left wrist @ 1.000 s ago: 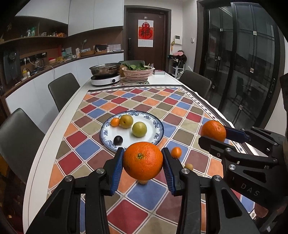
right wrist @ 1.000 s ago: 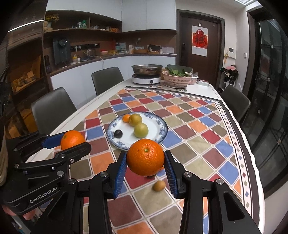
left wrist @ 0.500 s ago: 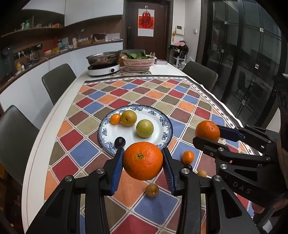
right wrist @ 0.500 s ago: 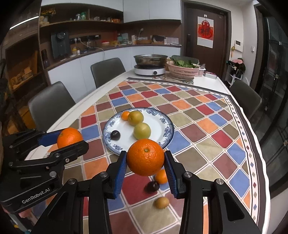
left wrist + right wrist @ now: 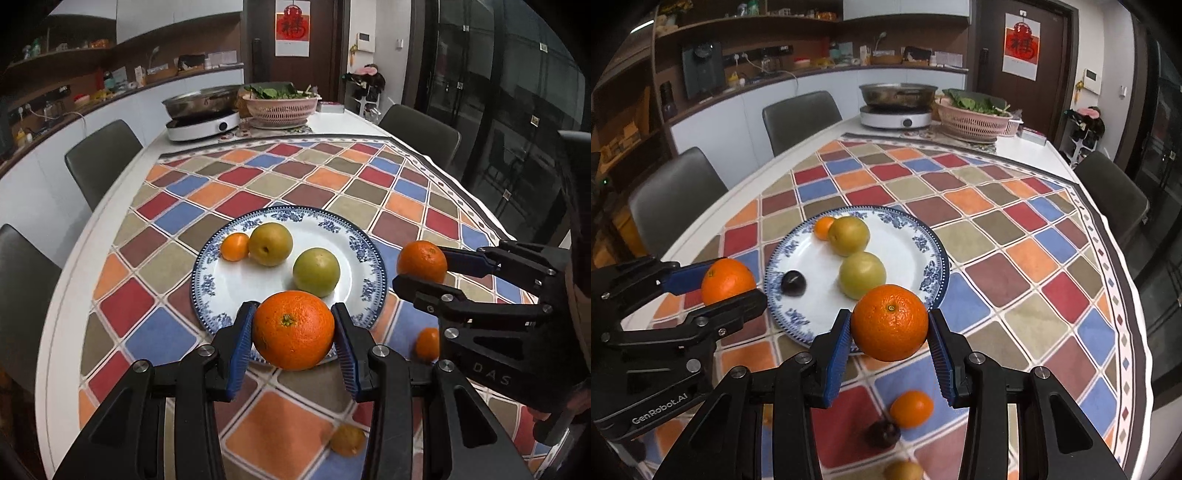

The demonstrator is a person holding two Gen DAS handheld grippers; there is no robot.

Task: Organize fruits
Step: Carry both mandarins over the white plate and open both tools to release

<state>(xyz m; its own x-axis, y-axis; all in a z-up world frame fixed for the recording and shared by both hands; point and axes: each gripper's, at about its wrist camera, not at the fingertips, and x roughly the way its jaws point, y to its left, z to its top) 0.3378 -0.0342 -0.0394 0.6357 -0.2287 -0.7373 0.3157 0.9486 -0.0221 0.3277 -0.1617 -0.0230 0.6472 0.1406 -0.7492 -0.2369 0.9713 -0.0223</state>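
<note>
- Oranges are clamped — one orange [image 5: 293,329] in the left gripper [image 5: 291,341], the other orange [image 5: 889,322] in the right gripper [image 5: 888,341].
- Both hang low in the frame, at the plate [image 5: 236,284] near rim.
- Step looks like placing — next needs moving over bare plate, then release.

Left gripper [image 5: 293,332]: held level, pointing forward, both blue-padded fingers [image 5: 240,347] pressed against the sides of an orange [image 5: 293,329], which hangs clear between them.
Right gripper [image 5: 889,325]: held level, pointing forward, blue-padded fingers [image 5: 940,354] clamped on a second orange [image 5: 889,322].
Relative pose: side by side, apart, tips angled slightly inward; each appears at the edge of the other's view, seen from the side.
</note>
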